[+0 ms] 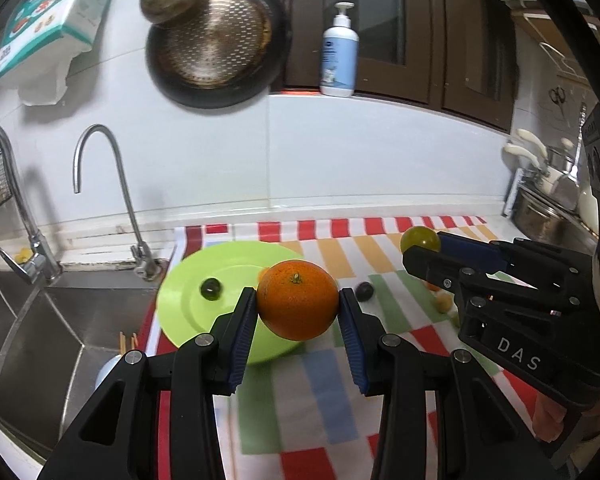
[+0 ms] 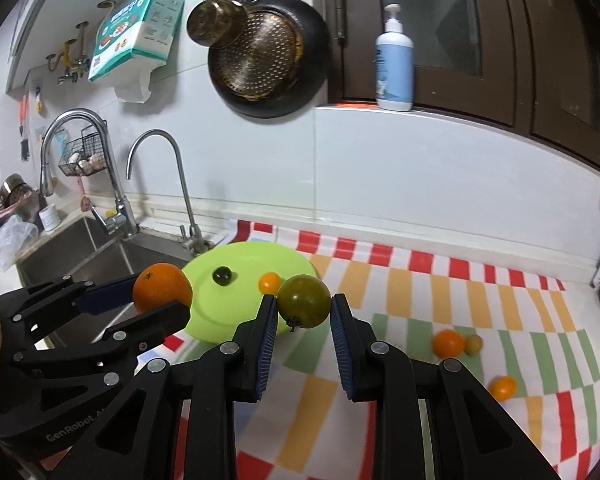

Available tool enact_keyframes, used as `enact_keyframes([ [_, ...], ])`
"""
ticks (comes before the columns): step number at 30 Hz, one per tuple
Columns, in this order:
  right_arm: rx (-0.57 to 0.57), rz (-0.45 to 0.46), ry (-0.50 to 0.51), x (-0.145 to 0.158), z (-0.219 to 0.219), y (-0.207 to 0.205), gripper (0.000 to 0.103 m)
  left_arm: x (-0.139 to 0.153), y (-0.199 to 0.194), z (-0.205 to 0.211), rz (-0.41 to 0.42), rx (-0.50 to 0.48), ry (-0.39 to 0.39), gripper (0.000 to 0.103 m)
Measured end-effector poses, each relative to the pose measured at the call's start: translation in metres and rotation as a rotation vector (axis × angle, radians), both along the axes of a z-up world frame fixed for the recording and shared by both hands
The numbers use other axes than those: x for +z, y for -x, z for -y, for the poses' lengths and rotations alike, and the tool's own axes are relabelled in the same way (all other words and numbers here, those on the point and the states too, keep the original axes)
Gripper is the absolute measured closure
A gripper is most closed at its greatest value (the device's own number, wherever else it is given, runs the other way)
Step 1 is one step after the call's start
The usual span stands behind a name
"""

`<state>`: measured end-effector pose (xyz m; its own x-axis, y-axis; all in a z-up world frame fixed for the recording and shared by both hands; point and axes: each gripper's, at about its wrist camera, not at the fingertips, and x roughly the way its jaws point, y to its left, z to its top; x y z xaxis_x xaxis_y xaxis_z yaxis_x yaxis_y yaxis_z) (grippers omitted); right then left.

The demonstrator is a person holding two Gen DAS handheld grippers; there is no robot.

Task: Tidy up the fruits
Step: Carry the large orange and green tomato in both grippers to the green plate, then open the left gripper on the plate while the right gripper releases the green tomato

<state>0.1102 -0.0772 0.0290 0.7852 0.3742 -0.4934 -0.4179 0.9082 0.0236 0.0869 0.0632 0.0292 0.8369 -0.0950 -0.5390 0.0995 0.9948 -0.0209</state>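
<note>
Aloft, orange (image 1: 298,300) pinched between left fingers (image 1: 244,320), green tomato (image 2: 304,301) clamped between right fingers (image 2: 269,320)

I count: one large orange (image 1: 297,300). One green tomato (image 2: 304,301). Two dark grapes (image 1: 211,289) (image 1: 364,291). Three small orange fruits (image 2: 269,282) (image 2: 448,343) (image 2: 503,388). One small yellowish fruit (image 2: 473,344). One green plate (image 2: 244,256). Two grippers (image 1: 298,312) (image 2: 304,312). Two taps (image 2: 160,184) (image 2: 80,152).
</note>
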Motion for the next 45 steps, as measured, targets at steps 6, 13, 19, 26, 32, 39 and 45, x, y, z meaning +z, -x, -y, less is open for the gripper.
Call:
enact_keyframes([
  [6, 0.043, -0.016, 0.0, -0.004, -0.024, -0.022, 0.075, -0.005, -0.018, -0.02, -0.006, 0.05, 0.002, 0.063],
  [13, 0.079, -0.064, -0.006, -0.017, -0.046, -0.052, 0.075, -0.017, -0.042, -0.039, -0.034, 0.089, 0.005, 0.063],
  [19, 0.095, -0.116, 0.001, -0.035, -0.062, -0.074, 0.075, -0.033, -0.061, -0.051, -0.077, 0.112, 0.013, 0.063],
  [26, 0.104, -0.189, 0.01, -0.061, -0.079, -0.096, 0.075, -0.056, -0.083, -0.064, -0.142, 0.138, 0.027, 0.063],
  [32, 0.111, -0.24, 0.017, -0.079, -0.089, -0.114, 0.075, -0.073, -0.1, -0.07, -0.185, 0.152, 0.018, 0.063],
  [39, 0.101, -0.298, 0.013, -0.094, -0.092, -0.13, 0.075, -0.088, -0.113, -0.073, -0.218, 0.15, 0.018, 0.063],
  [45, 0.096, -0.307, 0.009, -0.098, -0.092, -0.135, 0.074, -0.089, -0.114, -0.074, -0.229, 0.15, 0.022, 0.062],
])
